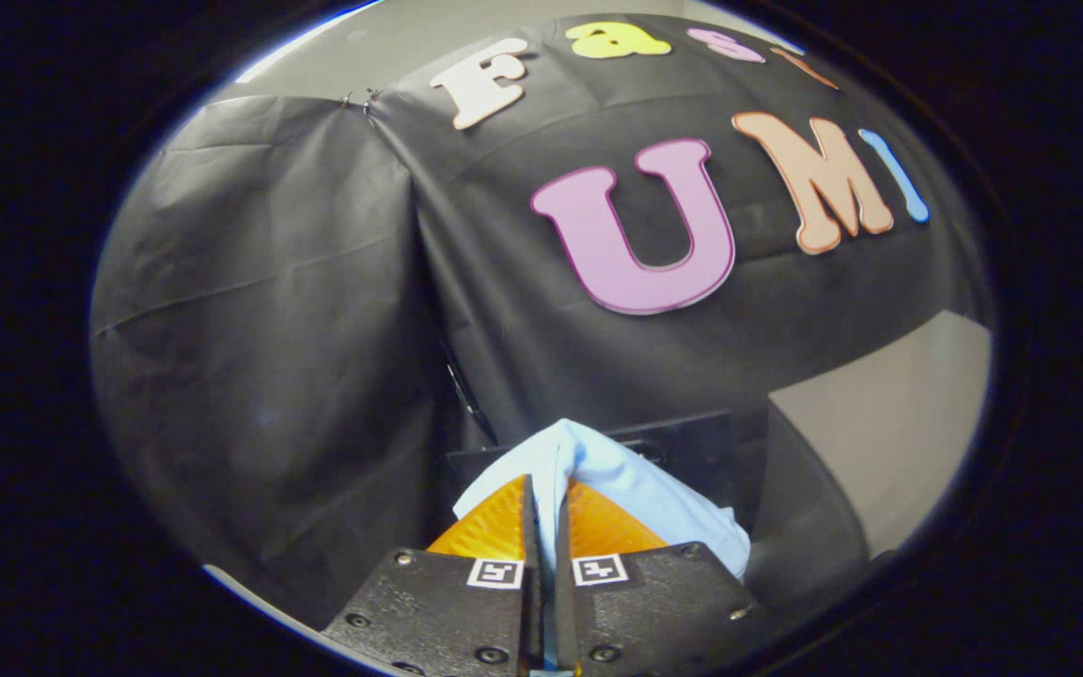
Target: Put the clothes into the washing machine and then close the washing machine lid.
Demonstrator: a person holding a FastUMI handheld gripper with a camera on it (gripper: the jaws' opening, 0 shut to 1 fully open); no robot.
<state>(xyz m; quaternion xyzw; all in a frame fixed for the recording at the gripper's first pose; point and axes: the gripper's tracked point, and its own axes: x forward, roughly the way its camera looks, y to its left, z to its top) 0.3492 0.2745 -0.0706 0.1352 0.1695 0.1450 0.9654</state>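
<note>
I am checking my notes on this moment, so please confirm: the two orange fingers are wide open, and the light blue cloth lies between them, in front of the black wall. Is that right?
Not quite. In the gripper view the gripper is not wide open: its orange fingers are nearly together, pinching the light blue cloth between them. The rest holds: the cloth sits between the fingers, with the black wall behind.

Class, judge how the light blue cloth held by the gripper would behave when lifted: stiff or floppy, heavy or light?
Probably floppy: the light blue cloth folds and drapes around the closed gripper. Likely light, since a thin pinch holds it. It may sag or slip.
</note>
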